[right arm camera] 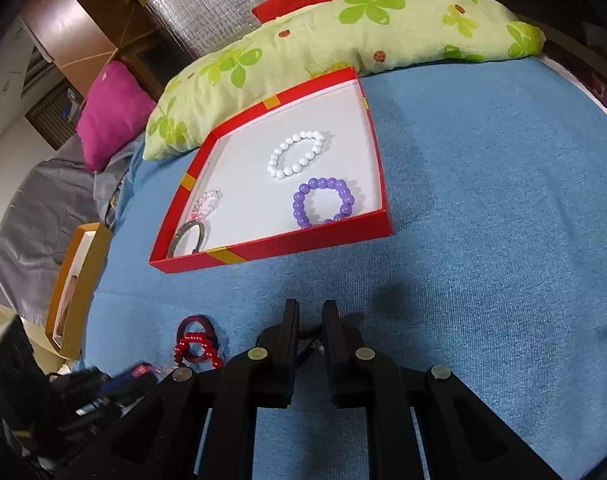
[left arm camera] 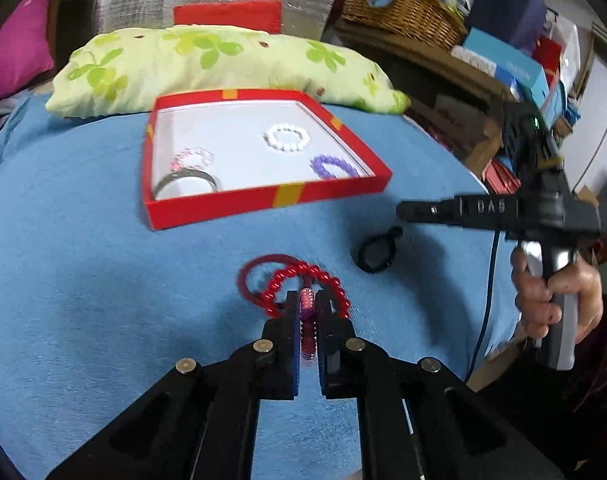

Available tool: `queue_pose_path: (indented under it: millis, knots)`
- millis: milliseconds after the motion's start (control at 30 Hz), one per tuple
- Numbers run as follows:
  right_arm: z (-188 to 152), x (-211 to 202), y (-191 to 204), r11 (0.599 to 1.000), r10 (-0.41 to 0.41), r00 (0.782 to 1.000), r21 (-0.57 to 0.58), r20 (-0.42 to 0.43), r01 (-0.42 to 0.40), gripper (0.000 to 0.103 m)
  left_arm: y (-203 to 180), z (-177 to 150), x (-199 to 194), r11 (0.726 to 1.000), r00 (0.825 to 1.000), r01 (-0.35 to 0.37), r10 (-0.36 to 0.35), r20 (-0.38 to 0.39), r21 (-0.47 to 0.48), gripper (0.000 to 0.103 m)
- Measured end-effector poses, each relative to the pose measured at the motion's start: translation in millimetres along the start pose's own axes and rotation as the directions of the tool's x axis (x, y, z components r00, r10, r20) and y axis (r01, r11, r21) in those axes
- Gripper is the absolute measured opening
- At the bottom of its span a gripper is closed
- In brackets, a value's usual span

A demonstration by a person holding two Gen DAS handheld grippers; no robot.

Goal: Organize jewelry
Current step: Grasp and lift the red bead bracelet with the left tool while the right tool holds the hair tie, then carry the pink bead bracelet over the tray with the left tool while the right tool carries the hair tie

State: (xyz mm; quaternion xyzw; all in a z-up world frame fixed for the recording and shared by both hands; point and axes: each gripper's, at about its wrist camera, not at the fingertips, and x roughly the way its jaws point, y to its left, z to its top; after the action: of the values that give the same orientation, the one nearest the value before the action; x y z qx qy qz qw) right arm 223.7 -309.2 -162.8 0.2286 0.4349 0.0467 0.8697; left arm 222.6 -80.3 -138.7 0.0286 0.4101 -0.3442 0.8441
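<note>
My left gripper (left arm camera: 306, 300) is shut on a pink-purple beaded bracelet (left arm camera: 307, 328), held above the blue cloth. Under its tips lie a red bead bracelet (left arm camera: 303, 276) and a dark red bangle (left arm camera: 255, 276); both also show in the right wrist view (right arm camera: 195, 344). The red tray (left arm camera: 223, 210) holds a white bead bracelet (left arm camera: 286, 138), a purple one (left arm camera: 333, 166), a clear pink one (left arm camera: 193, 158) and a grey bangle (left arm camera: 185, 184). My right gripper (right arm camera: 309, 312) is nearly shut around a dark cord or ring (right arm camera: 309, 338), with a black ring (left arm camera: 377, 250) below it in the left view.
A green floral pillow (left arm camera: 207, 64) lies behind the tray (right arm camera: 271, 248). A magenta cushion (right arm camera: 111, 116) and an orange box (right arm camera: 79, 280) sit at the left. A wicker basket (left arm camera: 407, 12) and boxes stand at the right beyond the bed's edge.
</note>
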Motion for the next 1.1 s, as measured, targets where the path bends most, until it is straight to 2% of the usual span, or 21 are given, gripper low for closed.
queue_pose_path:
  millis: [67,167,267,333,500,800,867,933,1000,1100]
  knots:
    - [0.2,0.9,-1.3,1.000,-0.005,1.000,-0.001,-0.006,0.005,0.013,4.1,2.8,-4.5,1.000,1.000,-0.007,0.007,0.014,-0.007,0.007]
    - [0.1,5.5,-6.5,1.000,-0.005,0.998,0.031,-0.059,0.007,0.015,10.4,4.9,-11.7,1.000,0.999,-0.022,0.022,0.031,-0.020,0.007]
    - [0.0,11.0,-12.7,0.998,-0.002,0.994,0.067,-0.108,0.009,0.033,18.0,7.8,-17.0,0.998,0.998,-0.041,0.043,0.044,-0.038,0.007]
    - [-1.1,13.3,-14.8,0.997,0.013,0.991,0.081,-0.133,-0.002,0.053,22.2,7.9,-19.3,0.998,0.997,-0.051,0.053,0.049,-0.049,0.007]
    - [-4.9,24.5,-10.3,0.992,0.058,0.981,0.120,-0.187,-0.035,0.054,25.8,6.9,-18.8,0.994,0.995,-0.090,0.093,0.042,-0.055,0.007]
    - [-1.6,37.2,2.5,0.983,0.007,0.992,0.182,-0.122,0.016,0.055,18.9,6.7,-13.9,0.995,0.996,-0.086,0.087,0.030,-0.043,0.007]
    - [-0.7,38.4,5.6,0.984,-0.023,0.995,0.176,-0.101,0.040,0.047,18.0,6.4,-12.5,0.995,0.996,-0.088,0.089,0.027,-0.042,0.007]
    - [-0.2,40.2,8.8,0.984,-0.091,0.992,0.147,-0.083,0.102,0.023,16.9,6.2,-10.8,0.995,0.996,-0.091,0.092,0.020,-0.041,0.007]
    - [0.6,41.7,7.4,0.981,-0.130,0.989,0.133,-0.071,0.138,0.012,15.0,6.3,-9.5,0.995,0.996,-0.092,0.093,0.016,-0.036,0.007]
    - [1.8,40.5,5.8,0.983,-0.139,0.989,0.116,-0.054,0.144,0.010,13.4,7.3,-8.2,0.995,0.996,-0.089,0.089,0.014,-0.033,0.007]
